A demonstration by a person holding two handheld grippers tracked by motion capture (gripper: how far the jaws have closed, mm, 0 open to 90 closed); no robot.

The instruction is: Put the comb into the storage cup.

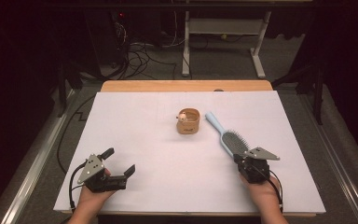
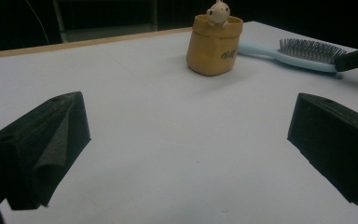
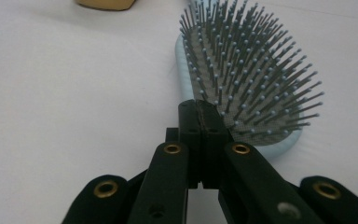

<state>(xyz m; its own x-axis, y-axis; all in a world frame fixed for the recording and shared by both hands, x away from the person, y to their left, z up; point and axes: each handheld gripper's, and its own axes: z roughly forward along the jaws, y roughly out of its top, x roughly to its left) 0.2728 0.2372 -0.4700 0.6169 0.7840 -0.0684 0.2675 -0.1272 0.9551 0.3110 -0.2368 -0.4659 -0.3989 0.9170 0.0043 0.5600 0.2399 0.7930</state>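
Hairbrush [image 3: 242,79] is what I am working on, and my right tool [image 3: 200,121] sits right at its round end, with the two black jaws squeezed tight together and nothing held between them. The tips sit at the edge of the bristle part, so I think I am nudging the brush, not picking it up. To do this well I should keep the tool low and flat on the counter [image 1: 135,140], push slowly, and press on the blue rim, not on the soft bristles, so the brush does not flip or spin away.

From above, the hairbrush [image 1: 226,135] lies flat on the white counter, bristles up, its thin blue handle pointing at the little tan pot [image 1: 188,122] with a tiny toy [image 1: 182,116] peeking out. The handle end is near the pot, so a hard push could knock it. I should go gently.

My left tool [image 1: 119,161] rests well apart on the other side, jaws wide open and empty
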